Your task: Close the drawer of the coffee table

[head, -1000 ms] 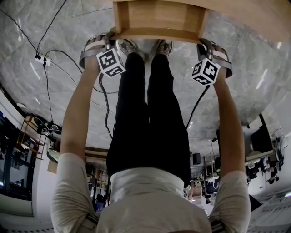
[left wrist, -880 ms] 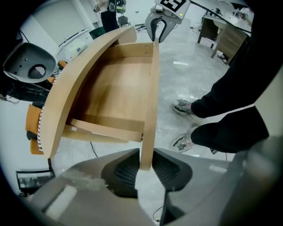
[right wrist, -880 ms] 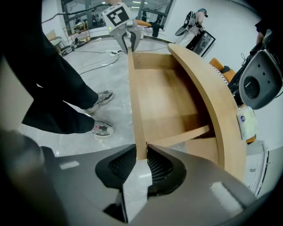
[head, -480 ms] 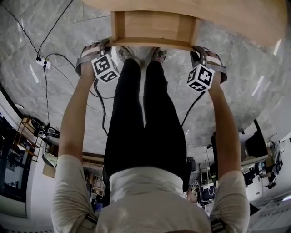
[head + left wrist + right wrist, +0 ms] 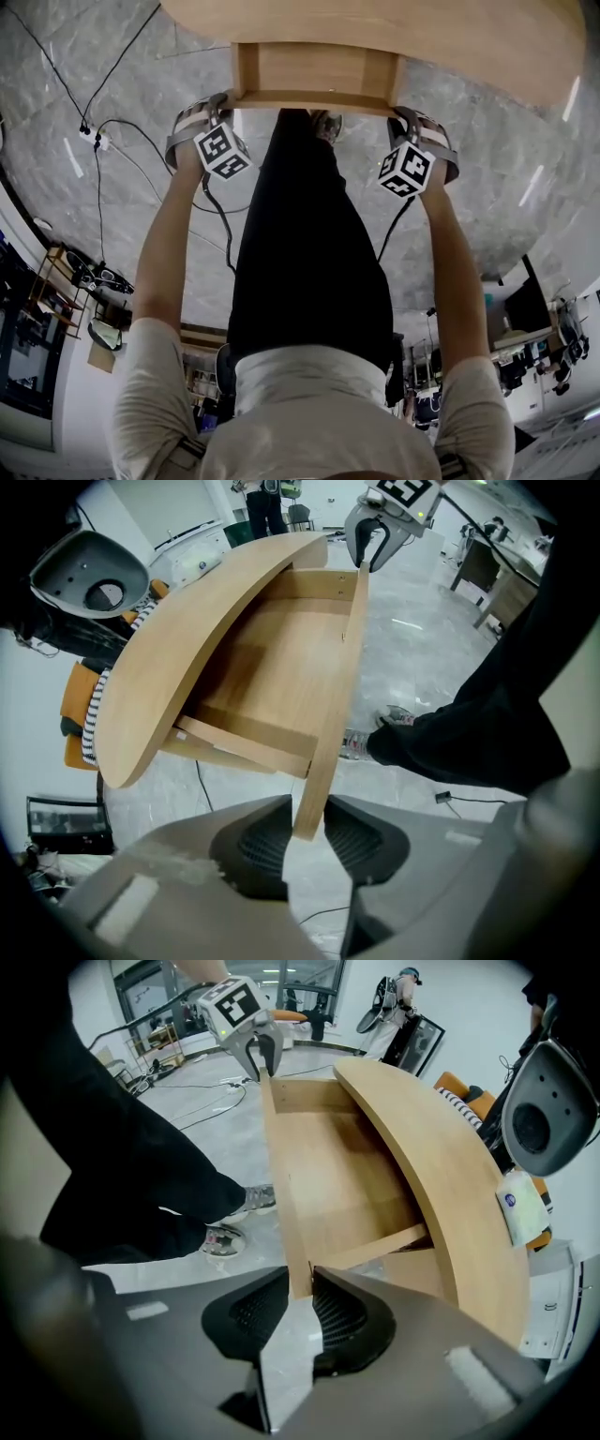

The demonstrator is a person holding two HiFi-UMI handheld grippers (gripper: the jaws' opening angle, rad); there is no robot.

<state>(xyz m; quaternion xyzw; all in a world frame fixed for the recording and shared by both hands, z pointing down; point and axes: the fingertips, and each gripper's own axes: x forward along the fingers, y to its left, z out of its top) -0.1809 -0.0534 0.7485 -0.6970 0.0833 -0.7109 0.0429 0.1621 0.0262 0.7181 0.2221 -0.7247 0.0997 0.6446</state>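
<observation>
so the drawer (image 5: pixel 314 70) stands partly pulled out from under the table (image 5: pixel 441 37). its box juts past the top's curved edge toward the person, and its bare wooden bottom shows. the rest of it runs back under the top.

the front board (image 5: pixel 330 696) is longer than the box, and a short end sticks out past each side wall. each gripper has taken one of those ends, both pointing steeply down from above.

the left gripper (image 5: pixel 307 817) straddles the left end. its jaws have just been opening, and the board's end stands between the ribbed pads (image 5: pixel 258 841) without being pinched. a thin slit shows on the side toward the legs.

the right gripper (image 5: pixel 300 1302) is clamped on the right end, with both pads flat against the board's faces and no gap either side. its jaws are narrow, only as wide as the board is thick.

the person's legs (image 5: pixel 305 244), in black trousers, stand right at the board's middle, between the two arms. a shoe (image 5: pixel 356 745) rests on the floor (image 5: pixel 131 103) just below the board's lower edge.

to either side of the drawer the marble floor is open. a black cable (image 5: pixel 98 178) trails over it on the left, near the left arm but apart from the drawer. a white bottle (image 5: pixel 520 1206) lies on the table near its far edge, well away from the drawer.
</observation>
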